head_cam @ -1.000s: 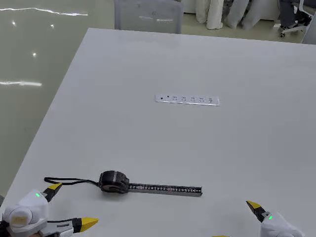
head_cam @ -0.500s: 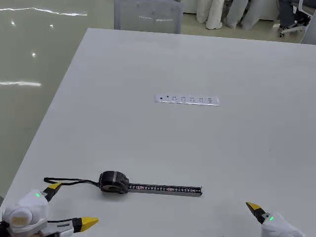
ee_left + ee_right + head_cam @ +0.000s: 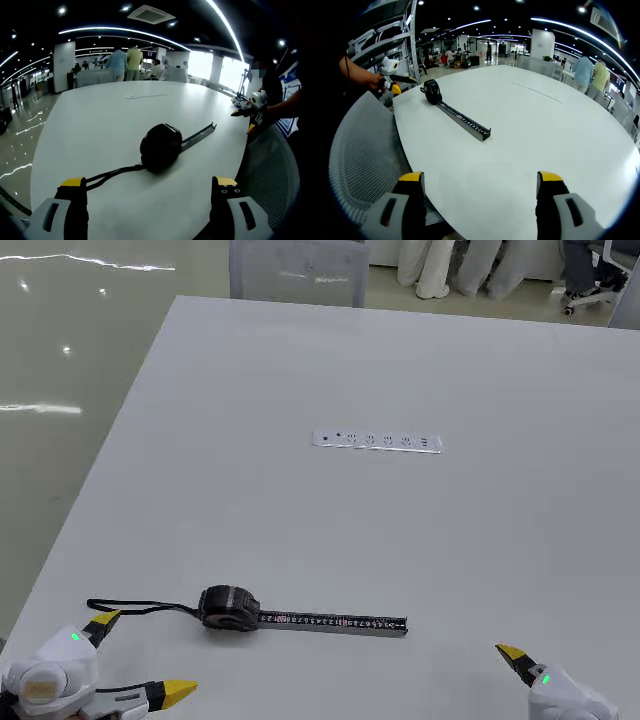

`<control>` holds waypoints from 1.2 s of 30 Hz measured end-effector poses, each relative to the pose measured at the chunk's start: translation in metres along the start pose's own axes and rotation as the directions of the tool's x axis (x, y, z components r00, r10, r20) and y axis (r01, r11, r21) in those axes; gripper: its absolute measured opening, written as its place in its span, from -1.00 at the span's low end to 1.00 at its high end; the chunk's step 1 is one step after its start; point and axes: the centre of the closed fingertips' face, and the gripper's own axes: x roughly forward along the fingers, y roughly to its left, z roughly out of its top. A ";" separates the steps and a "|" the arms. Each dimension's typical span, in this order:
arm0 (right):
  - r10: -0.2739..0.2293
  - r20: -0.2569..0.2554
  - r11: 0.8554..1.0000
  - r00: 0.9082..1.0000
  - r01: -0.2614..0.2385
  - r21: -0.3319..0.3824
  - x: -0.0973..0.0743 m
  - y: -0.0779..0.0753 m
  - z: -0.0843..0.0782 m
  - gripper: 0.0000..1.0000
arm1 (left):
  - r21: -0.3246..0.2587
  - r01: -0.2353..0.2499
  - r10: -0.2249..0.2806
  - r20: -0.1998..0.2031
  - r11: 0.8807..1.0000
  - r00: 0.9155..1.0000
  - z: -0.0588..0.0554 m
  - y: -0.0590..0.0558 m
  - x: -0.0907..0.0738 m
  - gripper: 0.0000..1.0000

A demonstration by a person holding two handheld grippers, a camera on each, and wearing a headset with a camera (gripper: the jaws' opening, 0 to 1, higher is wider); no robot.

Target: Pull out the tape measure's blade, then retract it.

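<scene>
A black tape measure (image 3: pixel 229 607) lies on the white table (image 3: pixel 400 530) near its front edge, its dark blade (image 3: pixel 335 622) pulled out to the right and its wrist strap (image 3: pixel 135 606) trailing left. My left gripper (image 3: pixel 138 655) hovers open at the front left, just short of the strap, nothing between its jaws. In the left gripper view the tape measure (image 3: pixel 160 147) sits ahead of that gripper (image 3: pixel 149 184). My right gripper (image 3: pixel 513 658) is at the front right, open and apart from the blade tip. In the right gripper view the blade (image 3: pixel 464 120) and case (image 3: pixel 432 91) lie ahead to the left of that gripper (image 3: pixel 480 179).
A white power strip (image 3: pixel 377 441) lies mid-table. A grey chair back (image 3: pixel 298 272) stands at the far edge. A mesh chair (image 3: pixel 365 150) sits by the near edge. Several people (image 3: pixel 126 61) stand far off in the room.
</scene>
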 end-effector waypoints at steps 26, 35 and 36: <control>0.124 -0.139 0.966 0.982 -0.152 -0.208 0.019 -0.008 0.036 0.55 | -0.060 -0.067 0.066 -0.009 0.996 0.998 0.012 -0.014 0.018 1.00; 0.237 -0.259 0.894 0.937 -0.314 -0.318 0.053 -0.011 0.078 0.49 | -0.085 -0.142 0.140 -0.030 0.986 0.990 0.019 -0.037 0.033 1.00; 0.241 -0.266 0.888 0.934 -0.322 -0.328 0.055 -0.011 0.078 0.48 | -0.055 -0.164 0.163 -0.031 0.985 0.986 0.020 -0.035 0.034 1.00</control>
